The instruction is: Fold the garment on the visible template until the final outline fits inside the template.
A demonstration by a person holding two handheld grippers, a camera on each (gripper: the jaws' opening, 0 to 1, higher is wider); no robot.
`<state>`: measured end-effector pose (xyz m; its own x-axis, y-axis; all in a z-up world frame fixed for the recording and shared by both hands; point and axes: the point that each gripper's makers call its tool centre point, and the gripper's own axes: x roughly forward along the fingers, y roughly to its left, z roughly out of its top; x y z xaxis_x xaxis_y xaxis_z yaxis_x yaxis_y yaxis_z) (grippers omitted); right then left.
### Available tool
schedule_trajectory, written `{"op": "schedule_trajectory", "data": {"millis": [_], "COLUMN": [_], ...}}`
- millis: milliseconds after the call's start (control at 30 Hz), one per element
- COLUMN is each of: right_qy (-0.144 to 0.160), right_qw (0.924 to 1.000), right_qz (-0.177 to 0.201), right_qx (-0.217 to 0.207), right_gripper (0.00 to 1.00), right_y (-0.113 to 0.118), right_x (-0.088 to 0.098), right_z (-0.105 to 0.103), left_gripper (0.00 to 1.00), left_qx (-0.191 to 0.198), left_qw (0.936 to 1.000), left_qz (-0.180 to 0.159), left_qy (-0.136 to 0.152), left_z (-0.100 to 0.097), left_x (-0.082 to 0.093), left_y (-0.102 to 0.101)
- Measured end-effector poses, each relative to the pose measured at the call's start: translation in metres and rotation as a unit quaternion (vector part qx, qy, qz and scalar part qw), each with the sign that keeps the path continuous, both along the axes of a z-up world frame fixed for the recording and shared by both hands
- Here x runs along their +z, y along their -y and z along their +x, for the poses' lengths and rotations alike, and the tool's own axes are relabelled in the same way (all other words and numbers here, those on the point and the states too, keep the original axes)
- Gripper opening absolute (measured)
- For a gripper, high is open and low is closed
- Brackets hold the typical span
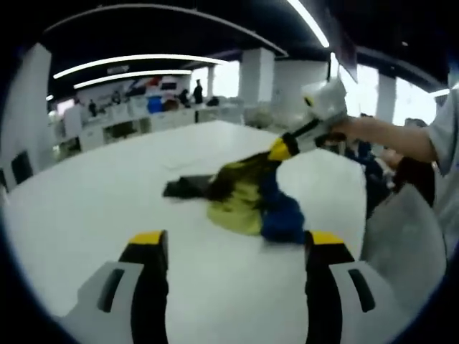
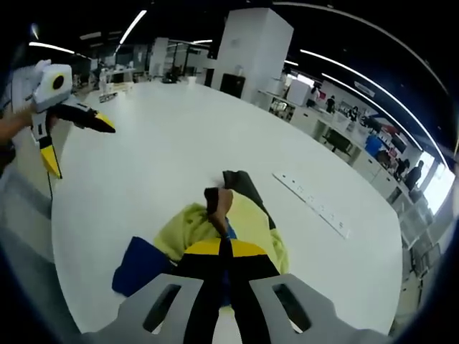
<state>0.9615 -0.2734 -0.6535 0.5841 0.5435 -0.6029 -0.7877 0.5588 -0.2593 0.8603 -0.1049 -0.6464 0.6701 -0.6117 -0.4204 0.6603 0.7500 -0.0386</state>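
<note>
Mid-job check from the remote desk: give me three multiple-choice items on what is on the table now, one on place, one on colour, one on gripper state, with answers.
1. Where does the crumpled garment lie?
A. on the white table
B. on a chair
C. in a bin

2. Which colours show on the garment?
A. red and white
B. yellow-green, blue and black
C. all grey

3. How do the two grippers stand?
A. both open
B. both shut on cloth
C. right shut on cloth, left open

Answers:
1 A: in the left gripper view it lies bunched on the white table.
2 B: yellow-green body, blue part and black end show in both views.
3 C: the right gripper has its jaws closed with cloth lifted; the left gripper has its jaws apart and bare.
</note>
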Motion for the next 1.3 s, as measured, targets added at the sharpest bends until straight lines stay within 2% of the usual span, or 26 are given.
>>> {"op": "schedule_trajectory", "data": {"millis": [233, 400, 567, 733, 867, 1067, 1300], "right_qy": [-0.002, 0.004, 0.005, 0.007, 0.008, 0.009, 0.012], "right_qw": [1.0, 0.9999, 0.9999, 0.9999, 0.9999, 0.9999, 0.9999], "right_qz": [0.007, 0.007, 0.007, 0.009, 0.009, 0.011, 0.012], "right_qx": [-0.006, -0.007, -0.007, -0.006, -0.006, -0.005, -0.004], "right_gripper": [0.02, 0.02, 0.02, 0.02, 0.02, 0.02, 0.02], "right_y": [0.003, 0.003, 0.003, 0.003, 0.003, 0.002, 0.002], "right_x": [0.002, 0.005, 0.007, 0.009, 0.01, 0.012, 0.015], "right_z": [0.001, 0.001, 0.002, 0.002, 0.003, 0.002, 0.001], "left_gripper": [0.65, 0.58, 0.55, 0.5, 0.5, 0.48, 0.47], "left_qx": [-0.013, -0.025, -0.021, -0.028, -0.033, -0.04, -0.057], "left_qw": [0.9999, 0.9991, 0.9994, 0.9991, 0.9989, 0.9984, 0.9967], "left_qz": [0.008, 0.024, 0.024, 0.027, 0.033, 0.037, 0.057], "left_qy": [0.007, 0.024, 0.016, 0.018, 0.011, 0.016, 0.013], "left_z": [0.019, 0.035, 0.05, 0.056, 0.063, 0.076, 0.084], "left_x": [-0.001, 0.003, -0.001, -0.004, -0.011, -0.013, -0.022], "left_y": [0.008, 0.017, 0.021, 0.028, 0.032, 0.039, 0.043]}}
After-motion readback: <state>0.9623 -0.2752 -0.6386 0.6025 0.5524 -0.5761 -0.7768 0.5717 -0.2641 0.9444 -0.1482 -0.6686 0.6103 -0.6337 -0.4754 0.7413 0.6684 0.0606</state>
